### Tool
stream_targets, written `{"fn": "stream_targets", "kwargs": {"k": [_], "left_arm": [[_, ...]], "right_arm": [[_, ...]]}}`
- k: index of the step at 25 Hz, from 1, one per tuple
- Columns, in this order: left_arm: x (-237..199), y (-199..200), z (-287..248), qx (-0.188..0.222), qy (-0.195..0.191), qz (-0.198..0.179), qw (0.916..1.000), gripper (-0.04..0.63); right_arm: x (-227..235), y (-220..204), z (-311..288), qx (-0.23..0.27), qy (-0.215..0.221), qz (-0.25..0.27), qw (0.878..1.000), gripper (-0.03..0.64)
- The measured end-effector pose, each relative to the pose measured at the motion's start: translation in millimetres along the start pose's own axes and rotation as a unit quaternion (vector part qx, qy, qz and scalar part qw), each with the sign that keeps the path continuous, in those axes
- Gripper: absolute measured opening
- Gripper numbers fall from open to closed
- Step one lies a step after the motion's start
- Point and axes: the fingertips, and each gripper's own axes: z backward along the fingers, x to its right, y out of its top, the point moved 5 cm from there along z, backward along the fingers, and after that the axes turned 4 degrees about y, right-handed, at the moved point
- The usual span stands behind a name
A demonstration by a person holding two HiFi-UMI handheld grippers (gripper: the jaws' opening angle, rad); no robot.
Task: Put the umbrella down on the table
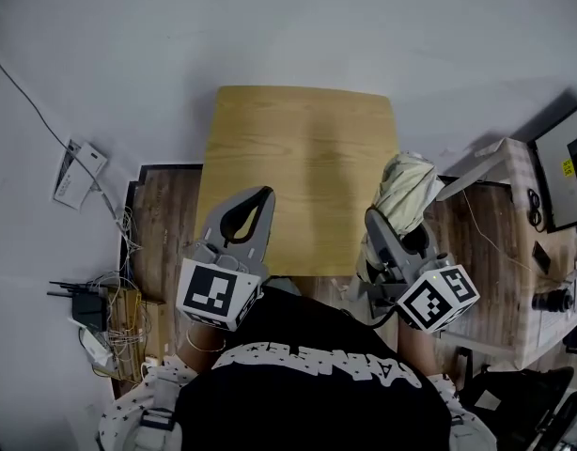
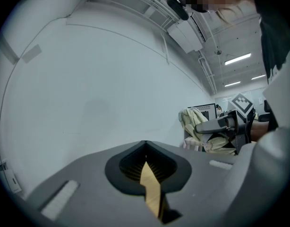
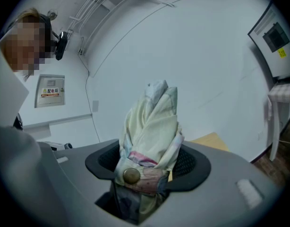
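A folded cream umbrella (image 1: 408,184) with a snap strap (image 3: 132,175) sticks forward out of my right gripper (image 1: 390,225), which is shut on it. The bundle hangs at the right front corner of the light wooden table (image 1: 298,158), above its edge. From the right gripper view the umbrella (image 3: 152,126) fills the space between the jaws of the gripper (image 3: 147,167). My left gripper (image 1: 263,198) hovers over the table's front left part, its tips meeting with nothing between them; its own view shows the gripper (image 2: 145,145) closed, and the right gripper (image 2: 225,124) with the umbrella (image 2: 194,124) beyond.
A white desk (image 1: 514,252) with a monitor (image 1: 566,163) stands to the right of the table. On the floor at the left lie cables and a black router (image 1: 86,303), and a white box (image 1: 79,172). A pale wall rises behind the table.
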Motion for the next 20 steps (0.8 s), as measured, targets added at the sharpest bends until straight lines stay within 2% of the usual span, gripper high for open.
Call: {"fn": "stream_targets", "kwargs": {"k": [6,14,20], "left_arm": [[-11.7,-0.1,-3.1,0.003,0.001,0.001,1.0,0.002],[-38.3,-17.9,-9.1,-0.007,-0.01,0.01,0.9999,0.001],[-35.8,-23.0,-8.9,-0.008,-0.013,0.012,0.9998,0.002]], "right_arm": [[0.8,-0.5,-10.8,-0.005,-0.016,0.022,1.0,0.298],[1.2,-16.9,-42.3,-0.025,-0.033,0.024,0.999,0.298],[8.1,-23.8,-46.6,-0.036,-0.038,0.019,0.998,0.298]]}}
